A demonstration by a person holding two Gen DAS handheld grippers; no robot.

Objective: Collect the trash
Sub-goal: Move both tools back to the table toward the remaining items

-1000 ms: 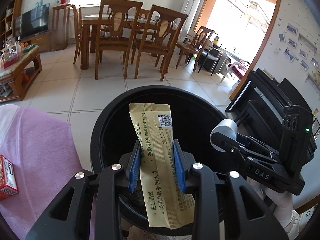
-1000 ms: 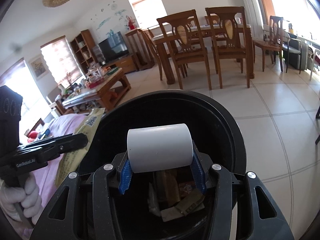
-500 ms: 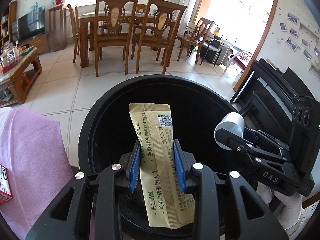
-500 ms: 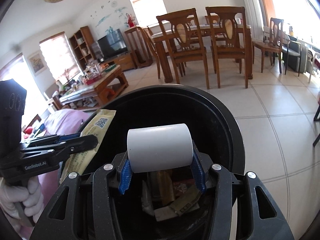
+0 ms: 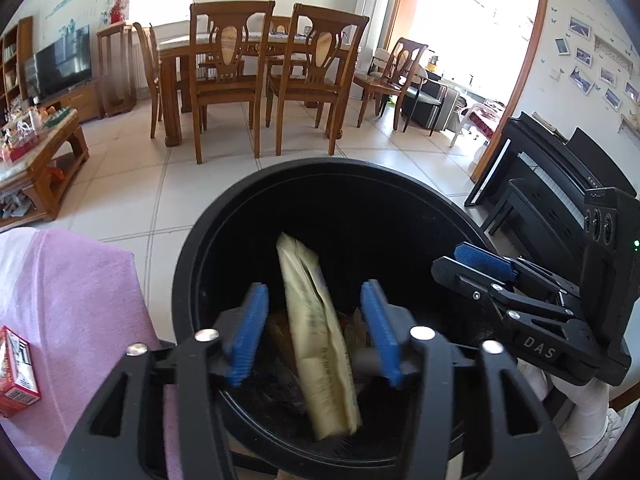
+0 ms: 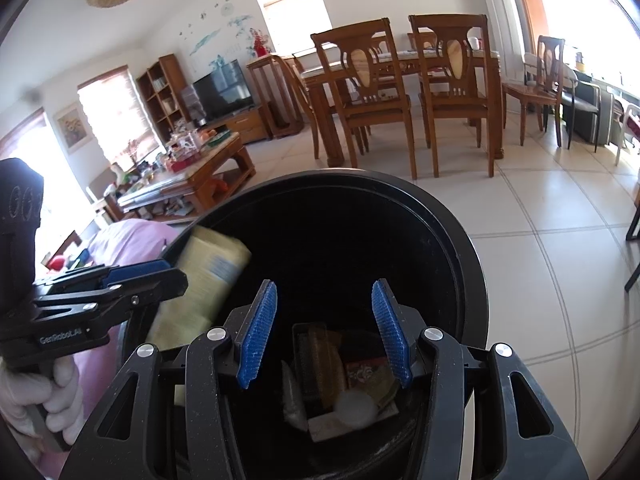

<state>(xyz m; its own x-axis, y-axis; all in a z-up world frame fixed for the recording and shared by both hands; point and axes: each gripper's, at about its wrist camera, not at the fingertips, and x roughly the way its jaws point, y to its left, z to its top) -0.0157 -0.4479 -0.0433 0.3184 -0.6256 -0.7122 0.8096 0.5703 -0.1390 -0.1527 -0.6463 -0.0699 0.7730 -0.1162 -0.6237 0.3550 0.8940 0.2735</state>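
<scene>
Both grippers hang over a round black trash bin. The jaws of my left gripper are opening. A yellow packet is between them, blurred, touching neither blue pad and dropping into the bin. In the right wrist view the same packet shows beside the left gripper. My right gripper stands open with nothing between its pads. A white roll lies at the bin's bottom among wrappers and a dark tray. The right gripper reaches in from the right.
A pink cloth with a red box on it lies left of the bin. A black piano stands to the right. Beyond, on the tiled floor, are wooden dining chairs and a cluttered coffee table.
The left jaws have spread and the yellow packet has slipped down into the bin. The white roll has left the right gripper and lies in the bin.
</scene>
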